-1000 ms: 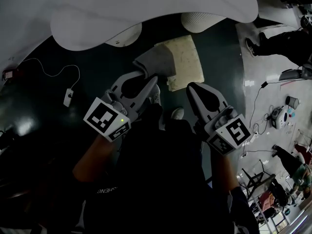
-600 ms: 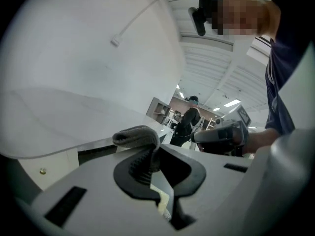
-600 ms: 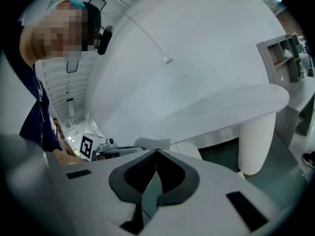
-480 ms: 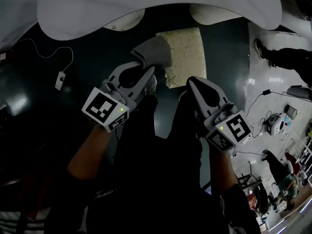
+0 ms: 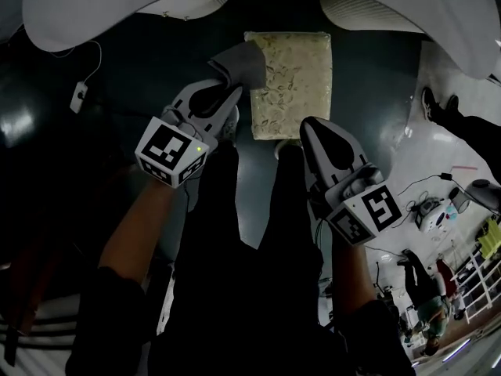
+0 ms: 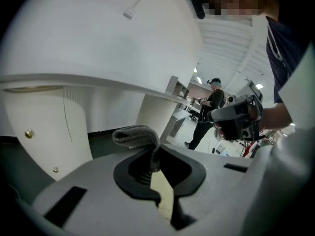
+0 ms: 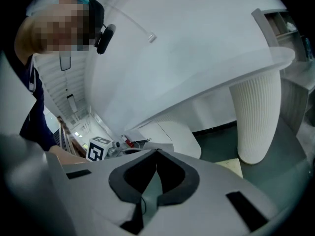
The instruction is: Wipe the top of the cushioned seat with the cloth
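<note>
Head view, items counted.

- Grippers: two.
  - Left gripper (image 5: pixel 225 99): jaws pressed together, pinching the cloth (image 5: pixel 239 64).
  - Right gripper (image 5: pixel 310 128): jaws pressed together with nothing between them. It sits near the seat's near edge.
- Cloth: one, grey and bunched. It sticks out past the left jaw tips at the seat's left edge. Contact with the seat cannot be told.
- Seat (image 5: pixel 293 81): one, a cream rectangular cushion. It lies flat on the dark floor (image 5: pixel 156 77), between the two pedestals.
- Table (image 5: pixel 102 6): one white top, overhanging.
- Pedestals: two, white. One stands on the left (image 5: pixel 192 2) and one on the right (image 5: pixel 356 10); the right one is ribbed.
- Cable with adapter (image 5: pixel 77 96): one, on the floor at the left.
- Bystander's shoe (image 5: pixel 434 104): one, at the right, well apart from the seat.
</note>
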### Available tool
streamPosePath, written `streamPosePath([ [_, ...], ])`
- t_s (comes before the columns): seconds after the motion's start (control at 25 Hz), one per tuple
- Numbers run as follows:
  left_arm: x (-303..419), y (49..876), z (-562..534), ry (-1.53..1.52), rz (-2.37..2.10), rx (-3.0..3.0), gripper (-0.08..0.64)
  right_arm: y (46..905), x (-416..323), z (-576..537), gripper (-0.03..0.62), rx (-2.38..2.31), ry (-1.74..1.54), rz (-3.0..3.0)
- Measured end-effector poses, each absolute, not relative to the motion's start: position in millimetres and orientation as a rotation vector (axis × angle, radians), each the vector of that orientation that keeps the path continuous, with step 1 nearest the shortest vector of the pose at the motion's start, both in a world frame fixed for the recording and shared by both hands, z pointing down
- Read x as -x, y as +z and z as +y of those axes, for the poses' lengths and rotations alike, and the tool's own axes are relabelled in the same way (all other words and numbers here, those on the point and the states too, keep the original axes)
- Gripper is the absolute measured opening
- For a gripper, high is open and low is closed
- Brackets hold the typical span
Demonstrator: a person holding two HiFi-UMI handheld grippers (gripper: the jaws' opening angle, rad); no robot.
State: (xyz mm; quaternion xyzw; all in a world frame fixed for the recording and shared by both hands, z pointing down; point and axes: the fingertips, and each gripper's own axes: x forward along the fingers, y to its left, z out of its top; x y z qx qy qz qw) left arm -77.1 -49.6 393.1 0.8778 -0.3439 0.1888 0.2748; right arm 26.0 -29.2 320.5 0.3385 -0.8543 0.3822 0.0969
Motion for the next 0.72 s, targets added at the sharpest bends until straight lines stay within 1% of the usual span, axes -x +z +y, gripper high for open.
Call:
streamPosePath([
  [0.24,76,474,-57,0.608,-0.977,-2.281,0.019,377,-43,-38,0.026,-0.951,1.181,-2.499],
  [0.44,95,536,-63,0.724,-1.002,-2.226,0.019,421,-49,-36,0.026,-0.945,1.246,-2.449],
  [0.6,112,574,-66,0.852,-0.998,-2.207,0.018,437,-46,-30,0.026,-0.943,1.283,-2.422],
  [0.72,112,597,-70,0.930,-0.973,-2.207,0.019,444,-48,-28,0.026,-0.951,1.301,-2.410],
])
